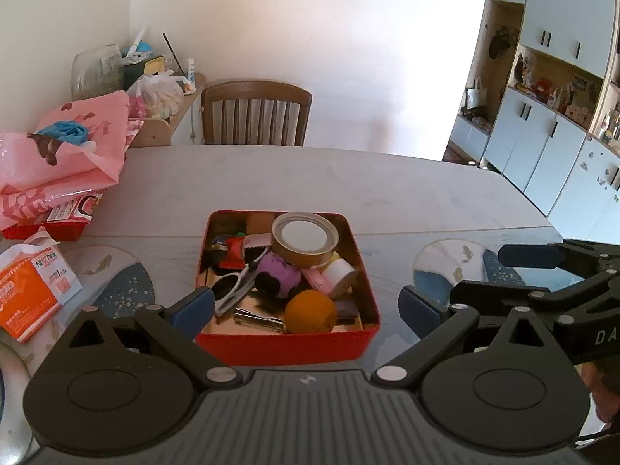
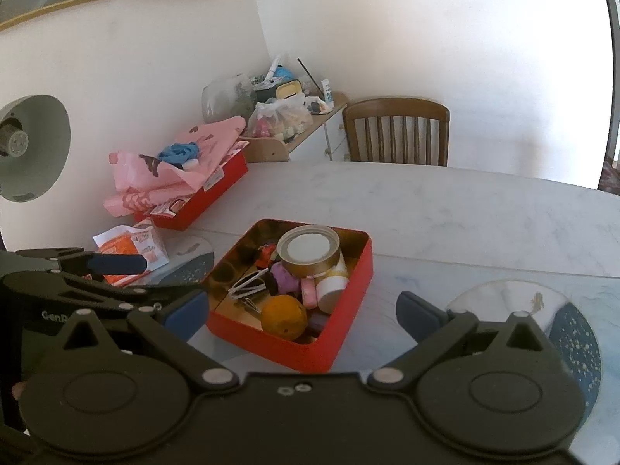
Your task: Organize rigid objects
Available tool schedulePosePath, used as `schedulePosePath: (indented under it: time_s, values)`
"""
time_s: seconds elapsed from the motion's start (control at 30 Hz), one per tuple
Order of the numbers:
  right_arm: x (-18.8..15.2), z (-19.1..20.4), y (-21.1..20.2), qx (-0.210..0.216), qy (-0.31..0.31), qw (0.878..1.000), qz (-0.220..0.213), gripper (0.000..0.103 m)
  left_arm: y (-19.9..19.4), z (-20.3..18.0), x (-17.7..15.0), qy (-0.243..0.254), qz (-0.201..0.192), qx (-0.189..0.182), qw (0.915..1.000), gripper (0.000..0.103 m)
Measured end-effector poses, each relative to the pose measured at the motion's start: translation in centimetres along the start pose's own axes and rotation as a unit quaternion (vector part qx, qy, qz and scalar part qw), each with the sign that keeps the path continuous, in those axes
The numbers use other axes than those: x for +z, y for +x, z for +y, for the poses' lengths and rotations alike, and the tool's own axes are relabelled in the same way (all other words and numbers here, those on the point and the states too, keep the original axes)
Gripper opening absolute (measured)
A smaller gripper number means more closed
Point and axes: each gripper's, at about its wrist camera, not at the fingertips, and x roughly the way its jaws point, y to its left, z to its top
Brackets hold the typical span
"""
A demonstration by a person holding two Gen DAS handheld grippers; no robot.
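The red tin point(image 1: 286, 343) is sitting on the marble table point(image 1: 387, 186) with the loose things gathered inside it: an orange point(image 1: 310, 312), a roll of brown tape point(image 1: 304, 242), white sunglasses point(image 1: 232, 290), a purple toy point(image 1: 277, 275) and a metal clip point(image 1: 257, 316), seemingly collected there so the tabletop is staying tidy. The left gripper point(image 1: 306, 308) is hovering just before the tin's near wall, jaws spread wide and gripping nothing. The right gripper point(image 2: 302, 312) is likewise gaping fully and carrying nothing, beside the tin's near corner.
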Motion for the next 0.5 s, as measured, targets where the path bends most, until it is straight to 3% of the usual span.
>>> schedulePosePath:
  time_s: [0.5]
  values:
    - [-0.9, -0.8, -1.7, -0.010, 0.007, 1.000, -0.007, 0.103, -0.8, -1.9, -0.3, -0.004, -0.011, 0.029, 0.9995, 0.102]
